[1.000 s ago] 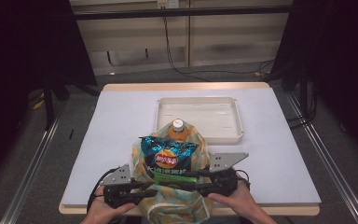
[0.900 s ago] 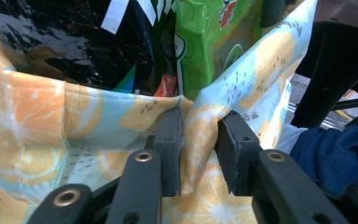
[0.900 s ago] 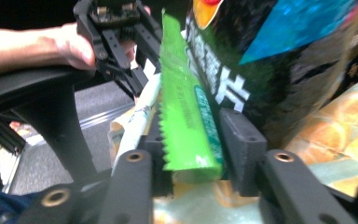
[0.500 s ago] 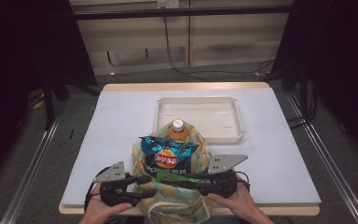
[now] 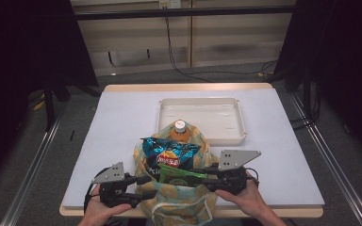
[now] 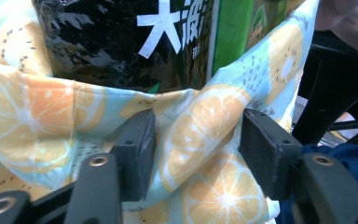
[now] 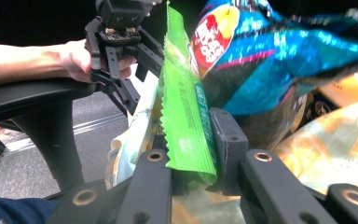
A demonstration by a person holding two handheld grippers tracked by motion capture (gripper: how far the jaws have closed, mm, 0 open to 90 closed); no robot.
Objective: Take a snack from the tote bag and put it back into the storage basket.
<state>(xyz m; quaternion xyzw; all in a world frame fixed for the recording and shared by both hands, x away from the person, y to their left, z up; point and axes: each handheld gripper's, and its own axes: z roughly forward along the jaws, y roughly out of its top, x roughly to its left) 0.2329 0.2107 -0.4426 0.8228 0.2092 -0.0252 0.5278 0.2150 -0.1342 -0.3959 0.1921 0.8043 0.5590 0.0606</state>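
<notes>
At the bench's near edge stands a citrus-print fabric bag [image 5: 179, 197]. The right gripper [image 7: 193, 154] has its jaws pinched shut on a flat green snack packet [image 7: 184, 116], best drawn straight up past the blue crisp bag [image 5: 169, 153]. The left gripper [image 6: 196, 140] is half open, its jaws having just widened around a loose fold of the cloth; this should be re-gripped to steady it.

We count one bag [image 5: 179, 200] with three things in it: one bottle [image 5: 180, 131], one blue packet [image 5: 169, 153], one green packet [image 5: 179, 174]. Behind the bag we see one tray [image 5: 226, 136], and at its sides two grippers.
</notes>
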